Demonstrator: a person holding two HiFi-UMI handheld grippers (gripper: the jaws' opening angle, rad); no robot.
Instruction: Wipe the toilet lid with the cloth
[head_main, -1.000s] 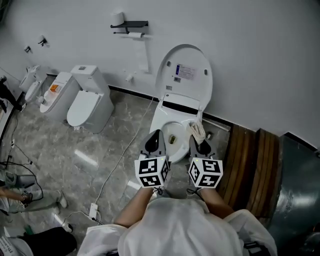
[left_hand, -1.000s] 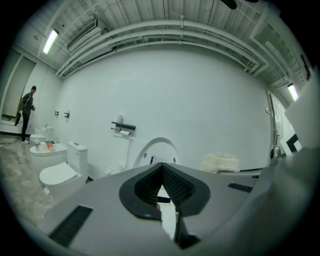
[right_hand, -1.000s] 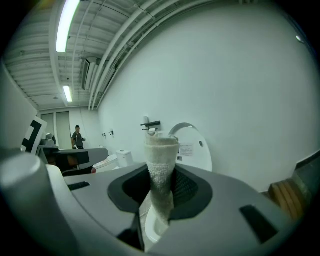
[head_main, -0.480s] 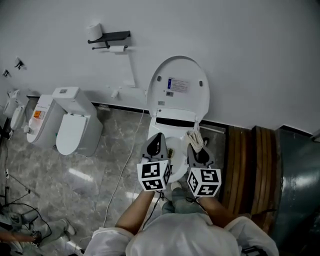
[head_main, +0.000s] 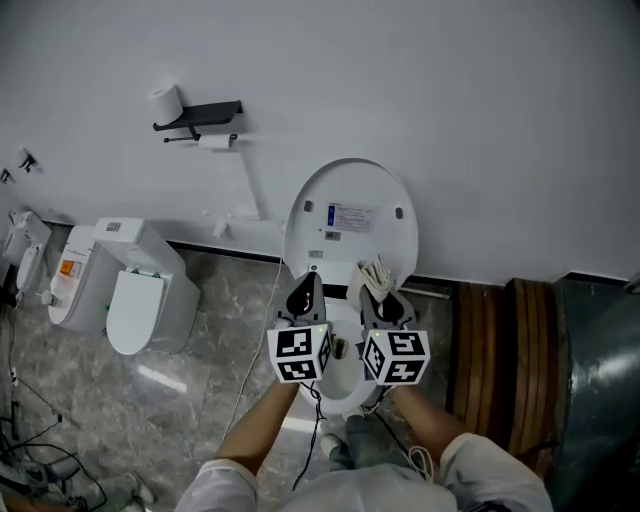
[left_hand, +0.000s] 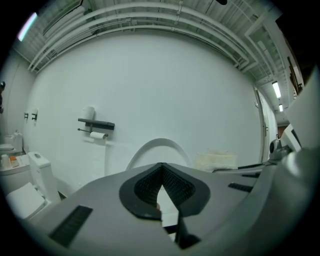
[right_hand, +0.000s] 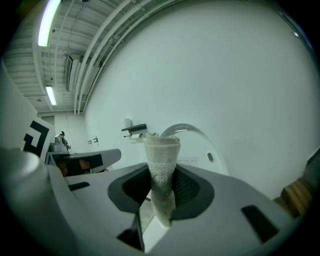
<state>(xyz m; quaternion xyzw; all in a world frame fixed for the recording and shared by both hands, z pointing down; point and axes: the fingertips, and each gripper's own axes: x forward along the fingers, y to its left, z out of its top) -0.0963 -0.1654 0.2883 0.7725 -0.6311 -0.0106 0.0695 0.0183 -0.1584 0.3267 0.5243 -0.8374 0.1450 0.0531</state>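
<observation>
The white toilet lid (head_main: 352, 222) stands raised against the wall, its inner face with a printed label toward me; its arch also shows in the left gripper view (left_hand: 159, 149) and the right gripper view (right_hand: 192, 134). My right gripper (head_main: 373, 288) is shut on a folded off-white cloth (head_main: 375, 277), whose roll (right_hand: 161, 165) sticks up between the jaws just in front of the lid's lower part. My left gripper (head_main: 308, 288) is shut and holds nothing, level beside the right one over the bowl (head_main: 340, 380).
A second white toilet (head_main: 140, 295) stands to the left on the marble floor. A paper holder with a roll (head_main: 195, 115) hangs on the wall above it. Wooden slats (head_main: 495, 350) and a dark metal panel (head_main: 600, 390) lie to the right. A cable (head_main: 255, 350) trails across the floor.
Both grippers have moved forward together toward the raised lid, the cloth still in the right one. The lid now sits nearer, and the other toilet has slid left in view.
</observation>
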